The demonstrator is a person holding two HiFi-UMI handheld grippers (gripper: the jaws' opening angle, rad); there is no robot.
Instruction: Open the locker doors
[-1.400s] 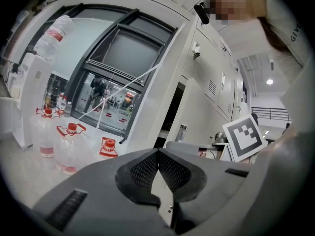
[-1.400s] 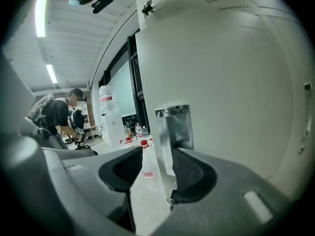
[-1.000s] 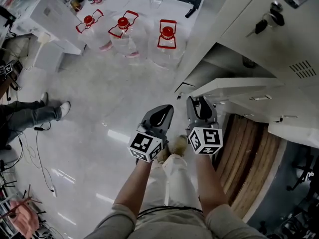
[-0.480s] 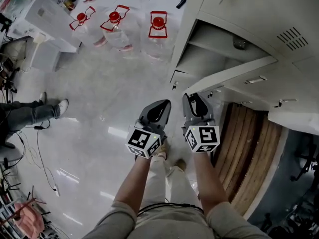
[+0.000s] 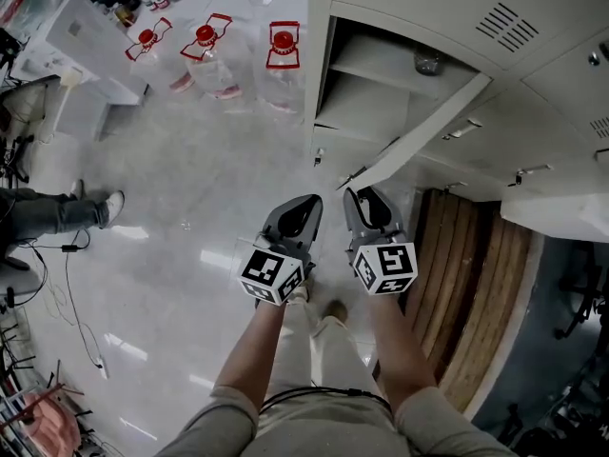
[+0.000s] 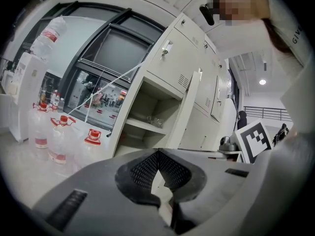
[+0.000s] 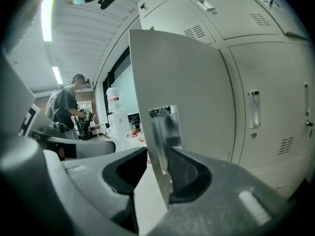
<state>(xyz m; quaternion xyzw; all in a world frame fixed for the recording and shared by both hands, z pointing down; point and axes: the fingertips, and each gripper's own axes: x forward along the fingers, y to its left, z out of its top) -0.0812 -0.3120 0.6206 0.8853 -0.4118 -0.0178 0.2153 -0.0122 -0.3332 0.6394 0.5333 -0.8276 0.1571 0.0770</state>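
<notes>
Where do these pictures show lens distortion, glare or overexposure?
Head view: white glare streaks lie on the glossy floor. Left gripper view: strong fisheye, the lockers lean and curve, and the corners are black. Right gripper view: the same fisheye around the locker door; the ceiling lamp is overexposed.

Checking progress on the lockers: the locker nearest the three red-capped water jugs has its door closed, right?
No, its locker door stands swung open, not closed; the head view shows the shelf inside. It is the locker nearest the three red-capped water jugs.
</notes>
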